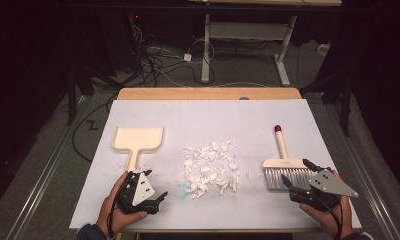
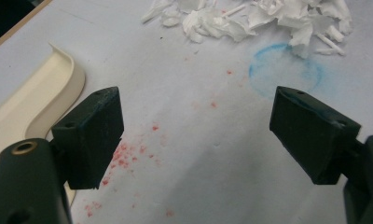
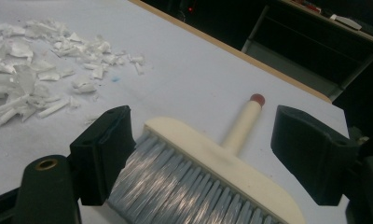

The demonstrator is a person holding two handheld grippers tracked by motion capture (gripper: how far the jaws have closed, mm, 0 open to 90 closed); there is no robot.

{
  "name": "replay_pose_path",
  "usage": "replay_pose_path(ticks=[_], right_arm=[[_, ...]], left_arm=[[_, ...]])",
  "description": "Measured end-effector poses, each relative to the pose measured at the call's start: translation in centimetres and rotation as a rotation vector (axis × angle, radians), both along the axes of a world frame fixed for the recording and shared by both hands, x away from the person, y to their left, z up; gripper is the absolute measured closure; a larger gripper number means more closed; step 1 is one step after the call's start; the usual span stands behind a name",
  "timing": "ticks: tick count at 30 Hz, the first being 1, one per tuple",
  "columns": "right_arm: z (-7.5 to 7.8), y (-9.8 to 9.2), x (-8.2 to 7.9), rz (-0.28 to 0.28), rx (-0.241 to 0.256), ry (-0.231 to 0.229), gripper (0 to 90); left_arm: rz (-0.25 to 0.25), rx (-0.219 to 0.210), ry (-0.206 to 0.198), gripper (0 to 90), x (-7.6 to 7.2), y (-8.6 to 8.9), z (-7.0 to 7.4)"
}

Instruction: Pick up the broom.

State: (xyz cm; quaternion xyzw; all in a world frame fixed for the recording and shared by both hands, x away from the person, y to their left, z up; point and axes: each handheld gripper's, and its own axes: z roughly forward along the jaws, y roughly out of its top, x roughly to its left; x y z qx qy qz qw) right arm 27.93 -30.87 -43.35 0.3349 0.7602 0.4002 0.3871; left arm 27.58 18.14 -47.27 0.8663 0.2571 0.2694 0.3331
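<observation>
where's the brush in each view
High view: the brush lies right of centre, bristles toward the person, just ahead of the right gripper.
Left gripper view: not in it.
Right gripper view: the brush lies at bottom centre between the open jaws, its red-tipped handle pointing away.
Shared landmark: the pile of white scraps, top right in the left gripper view, upper left in the right gripper view.

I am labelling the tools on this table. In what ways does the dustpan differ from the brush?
The dustpan is a flat cream tray with a raised rim; the brush carries grey bristles. The dustpan lies left of the white scraps with its handle toward the person; the brush lies right of them with its red-tipped handle pointing away. The open left gripper is off the dustpan; the open right gripper's jaws flank the brush head. Both are cream and lie flat.
</observation>
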Motion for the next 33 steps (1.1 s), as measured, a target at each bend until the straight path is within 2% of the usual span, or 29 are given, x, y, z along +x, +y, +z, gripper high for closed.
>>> replay_pose_path(ticks=[5,10,14,16,17,18,19,21,22,23,24,25,27,28,29,30,31,32,33], right_arm=[[-0.1,-0.2,-0.3,-0.006,0.001,0.010,21.2],[0.3,0.0,-0.3,-0.013,-0.009,-0.010,21.1],[0.3,0.1,0.0,-0.017,-0.028,-0.004,21.0],[0.5,0.0,0.4,-0.040,-0.041,-0.005,21.1],[0.9,-0.1,1.2,-0.058,-0.044,0.003,21.2],[1.1,-0.2,1.7,-0.074,-0.035,0.018,21.7],[1.3,-0.3,2.3,-0.067,-0.040,0.036,22.5],[1.6,-0.6,3.3,-0.049,-0.012,0.076,27.2],[1.8,-0.6,4.3,-0.077,-0.008,0.119,25.0],[1.8,-0.6,4.3,-0.077,-0.008,0.119,25.0],[2.1,-0.5,5.9,-0.099,-0.011,0.159,27.3],[2.2,-0.4,6.6,-0.125,-0.014,0.185,26.7],[2.2,-0.3,8.6,-0.155,0.013,0.268,28.4],[2.1,-0.1,9.2,-0.178,0.007,0.286,29.4],[2.1,-0.1,9.2,-0.178,0.007,0.286,29.4],[1.9,0.1,10.0,-0.204,-0.012,0.310,28.3],[1.4,0.2,11.1,-0.217,-0.015,0.355,29.5],[0.5,0.3,12.7,-0.251,0.001,0.422,31.4],[0.1,0.3,13.2,-0.262,0.001,0.448,31.6]], left_arm=[[-0.009,-0.002,-0.005,16.8,0.1,-0.4,0.1],[-0.026,0.010,0.001,16.8,0.2,-0.4,-0.1],[-0.028,-0.008,0.001,16.7,0.3,-0.5,0.0],[-0.033,0.002,0.001,16.8,0.3,-0.7,-0.1],[-0.036,0.008,0.005,16.8,0.3,-0.8,-0.2],[-0.036,0.008,0.005,16.8,0.3,-0.8,-0.2],[-0.034,0.012,0.005,16.8,0.3,-0.8,-0.1],[-0.033,0.009,0.004,16.8,0.4,-0.7,-0.1],[-0.029,0.006,0.004,16.8,0.4,-0.7,-0.1],[-0.029,0.006,0.004,16.8,0.4,-0.7,-0.1],[-0.031,0.006,0.006,16.8,0.5,-0.7,-0.1],[-0.032,0.007,0.005,16.8,0.5,-0.7,-0.1],[-0.034,0.008,0.008,16.8,0.5,-0.7,-0.2],[-0.034,0.012,0.009,16.8,0.4,-0.7,-0.2],[-0.034,0.012,0.009,16.8,0.4,-0.7,-0.2],[-0.033,0.010,0.011,16.8,0.4,-0.7,-0.2],[-0.035,0.009,0.013,16.8,0.4,-0.6,-0.2],[-0.035,0.012,0.012,16.8,0.4,-0.6,-0.2],[-0.034,0.014,0.013,16.8,0.4,-0.6,-0.2]])
